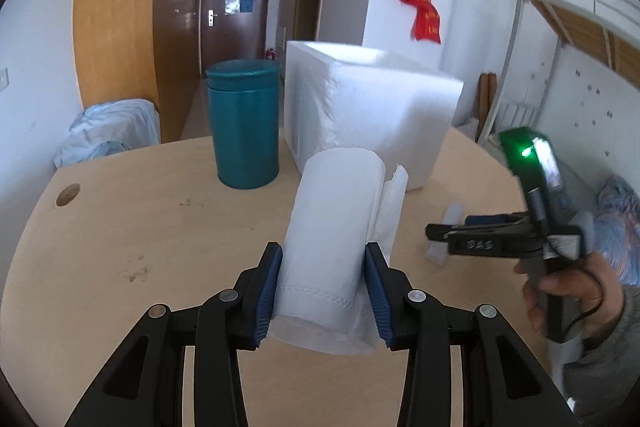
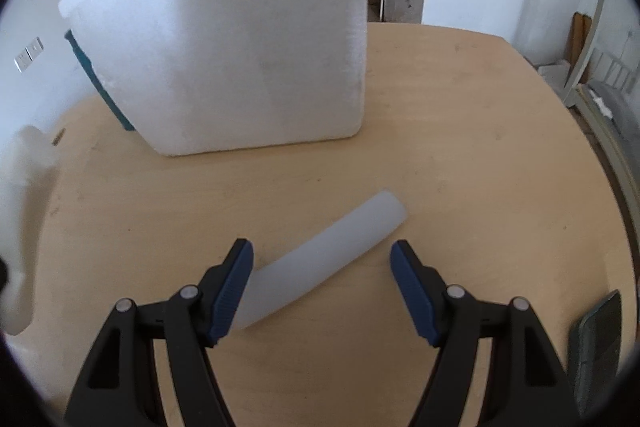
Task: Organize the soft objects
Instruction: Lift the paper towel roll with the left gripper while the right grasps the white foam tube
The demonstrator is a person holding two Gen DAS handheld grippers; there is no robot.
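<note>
Left wrist view: left gripper [image 1: 324,291] pinching a white paper roll [image 1: 336,227] between blue pads, above the pale wooden table [image 1: 140,227]. Ahead of the jaws, a teal canister [image 1: 244,123] and a white foam box [image 1: 372,107]; beyond, a brown door [image 1: 236,19].

Right wrist view: right gripper [image 2: 322,287] spread wide, low over the table. Between the jaws, a translucent white tube [image 2: 324,259], lying flat, near the left pad. Foam box straight ahead.

The paper roll [image 1: 332,227] looks soft and matt, the foam box [image 2: 240,39] grainy, the table [image 2: 460,155] smooth pale wood, perhaps laminate.
</note>
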